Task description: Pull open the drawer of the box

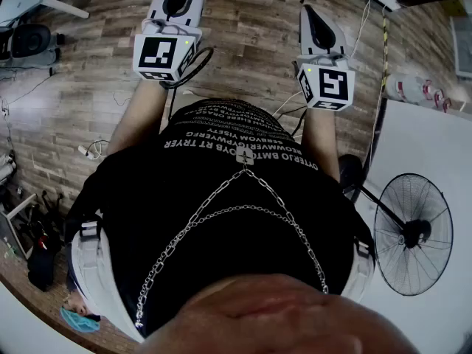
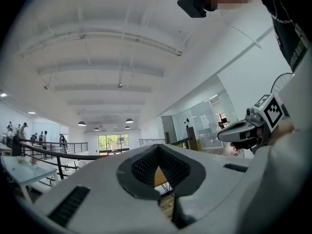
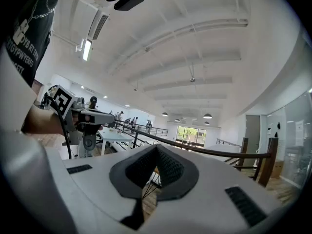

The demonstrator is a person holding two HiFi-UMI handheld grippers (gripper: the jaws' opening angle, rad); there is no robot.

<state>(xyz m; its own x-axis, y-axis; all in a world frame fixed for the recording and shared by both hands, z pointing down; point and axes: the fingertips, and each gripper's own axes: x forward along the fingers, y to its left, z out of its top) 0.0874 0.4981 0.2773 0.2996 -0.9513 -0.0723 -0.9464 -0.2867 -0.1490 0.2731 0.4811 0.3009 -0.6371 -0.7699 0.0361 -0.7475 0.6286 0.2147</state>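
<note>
The left gripper [image 2: 157, 147] is clenched on nothing: its ribbed pads meet at their tips, and only bare floor shows through the notch behind them. The right gripper [image 3: 157, 148] is the same, closed and empty. Both are held level in front of the person's chest, side by side and near each other, with the wooden floor [image 1: 251, 35] below them.

The box and its drawer are in no view. Ahead of the jaws of either gripper there is only an open hall, a long railing [image 3: 209, 152] and the ceiling. A standing fan [image 1: 413, 234] is down and to the right of the right gripper, close to the person's side. So the pull has not begun, and the step in hand is probably to find the box and bring a gripper to it.

To do that well, I would turn until the drawer front sits straight ahead of the jaws. The closed pads have to part before the handle is reached, since they cannot take it as they are. The level pose suits a drawer front, so it is worth keeping through the approach. The handle should sit well in between the pads before they close. The pull should then run straight back along the gripper's own axis, because a skewed pull may jam the drawer or drag a light box along. The free gripper could press on the box beside the working one to hold it down.
</note>
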